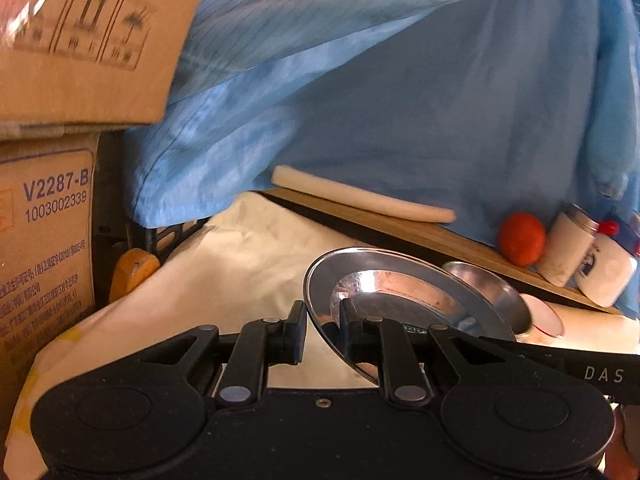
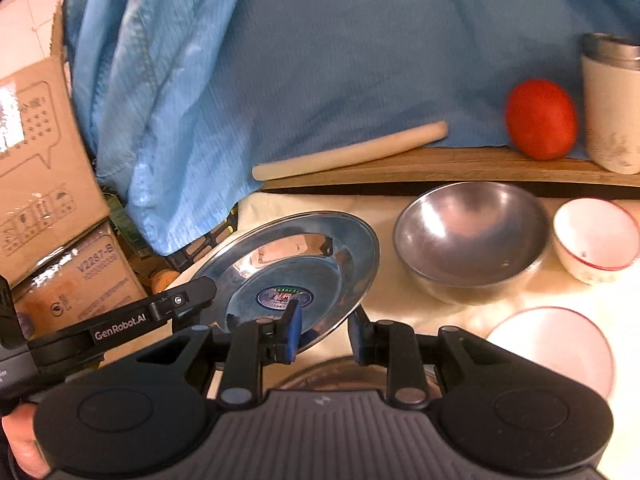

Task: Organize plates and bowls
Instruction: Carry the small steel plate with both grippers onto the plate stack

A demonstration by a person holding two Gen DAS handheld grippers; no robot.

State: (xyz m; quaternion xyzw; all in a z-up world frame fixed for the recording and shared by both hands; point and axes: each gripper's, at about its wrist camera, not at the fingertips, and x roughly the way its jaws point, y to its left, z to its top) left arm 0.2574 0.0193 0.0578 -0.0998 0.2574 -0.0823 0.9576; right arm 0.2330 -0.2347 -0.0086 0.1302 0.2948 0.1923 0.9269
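Stainless-steel round plate (image 2: 288, 264), tilted and lifted off the cream-cloth surface (image 2: 400, 312); held at opposite rims, left hand-held gripper (image 1: 322, 320) and right hand-held gripper (image 2: 325, 322) each pinched narrowly on it. Steel mixing bowl (image 2: 470, 240), red-rimmed white bowl (image 2: 596, 240) and white plate (image 2: 560, 352) lie unstacked: sorting appears barely begun. Wooden ledge (image 2: 440, 164) bounds the back; cardboard boxes (image 1: 48, 216) crowd one side; open cloth beside the plate.

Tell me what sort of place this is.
Probably a makeshift kitchen worktable in a storage corner: steel plate, metal bowl and rolling pin on a cloth-covered table, cardboard boxes stacked beside it.
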